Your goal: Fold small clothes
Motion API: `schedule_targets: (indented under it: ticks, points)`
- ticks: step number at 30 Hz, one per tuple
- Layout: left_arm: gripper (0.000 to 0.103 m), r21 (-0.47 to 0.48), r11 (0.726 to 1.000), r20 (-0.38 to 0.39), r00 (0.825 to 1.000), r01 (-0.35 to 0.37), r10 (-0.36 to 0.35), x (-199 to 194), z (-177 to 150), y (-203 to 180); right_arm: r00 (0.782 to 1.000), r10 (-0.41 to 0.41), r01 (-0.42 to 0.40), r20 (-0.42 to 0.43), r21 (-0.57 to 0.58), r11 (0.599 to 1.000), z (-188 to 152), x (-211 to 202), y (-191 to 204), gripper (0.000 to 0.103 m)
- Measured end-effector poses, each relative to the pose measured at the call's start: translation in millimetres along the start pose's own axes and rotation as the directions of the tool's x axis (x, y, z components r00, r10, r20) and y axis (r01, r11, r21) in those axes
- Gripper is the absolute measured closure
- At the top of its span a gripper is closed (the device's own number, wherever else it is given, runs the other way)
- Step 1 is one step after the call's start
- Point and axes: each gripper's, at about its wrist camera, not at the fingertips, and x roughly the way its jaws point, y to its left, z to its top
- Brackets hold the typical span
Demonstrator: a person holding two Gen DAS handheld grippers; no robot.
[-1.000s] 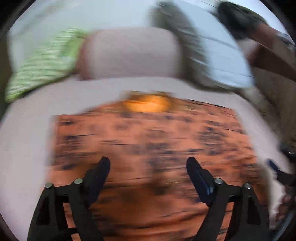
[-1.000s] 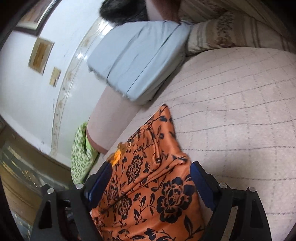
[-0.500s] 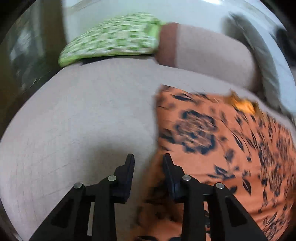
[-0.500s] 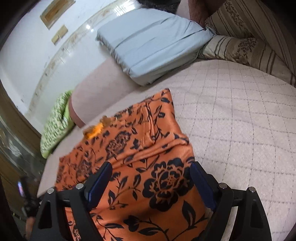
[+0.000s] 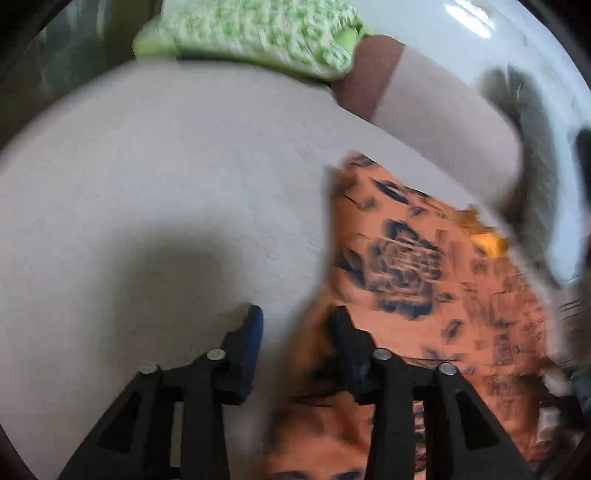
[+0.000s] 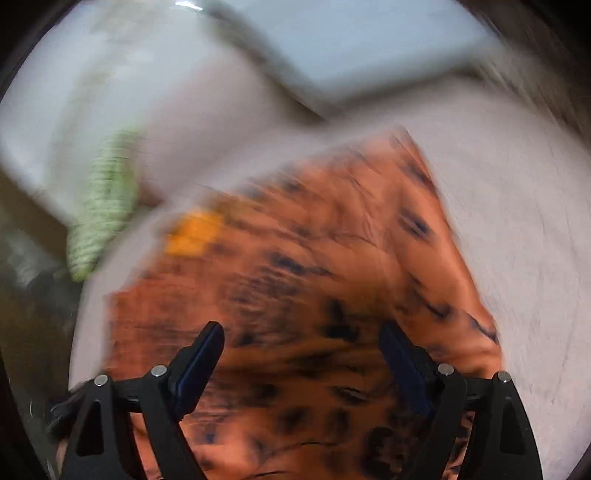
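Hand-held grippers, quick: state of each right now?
Left hand-held gripper: open, narrow gap, astride the orange floral garment edge, holding nothing.
Right hand-held gripper: wide open, above the garment.

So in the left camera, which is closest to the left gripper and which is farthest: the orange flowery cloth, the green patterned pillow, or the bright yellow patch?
1. Orange flowery cloth: at the left gripper, under its right finger.
2. Bright yellow patch: farther right, at the cloth's far edge.
3. Green patterned pillow: top, past the bed.
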Motion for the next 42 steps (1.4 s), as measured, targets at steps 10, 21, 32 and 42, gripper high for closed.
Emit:
schedule_targets:
  ticks: [10,21,32,42]
  points:
    - [0.038,0.100,0.965,0.015,0.969,0.242,-0.245,17,66,-37,0.989,0.052,-0.032,0.140,-0.142,0.989,7,-48,5,0.015]
    - [0.093,0.256,0.941,0.022,0.972,0.221,-0.234,45,80,-64,0.997,0.072,-0.072,-0.011,0.021,0.997,67,7,-64,0.024]
    - [0.066,0.178,0.978,0.034,0.993,0.105,-0.113,9,69,-22,0.992,-0.125,0.126,0.024,-0.051,0.991,41,-37,-43,0.020]
    - [0.035,0.119,0.967,-0.219,0.956,0.225,-0.196,-84,-76,39,0.977,-0.179,0.177,-0.118,-0.028,0.984,-96,-119,-71,0.019]
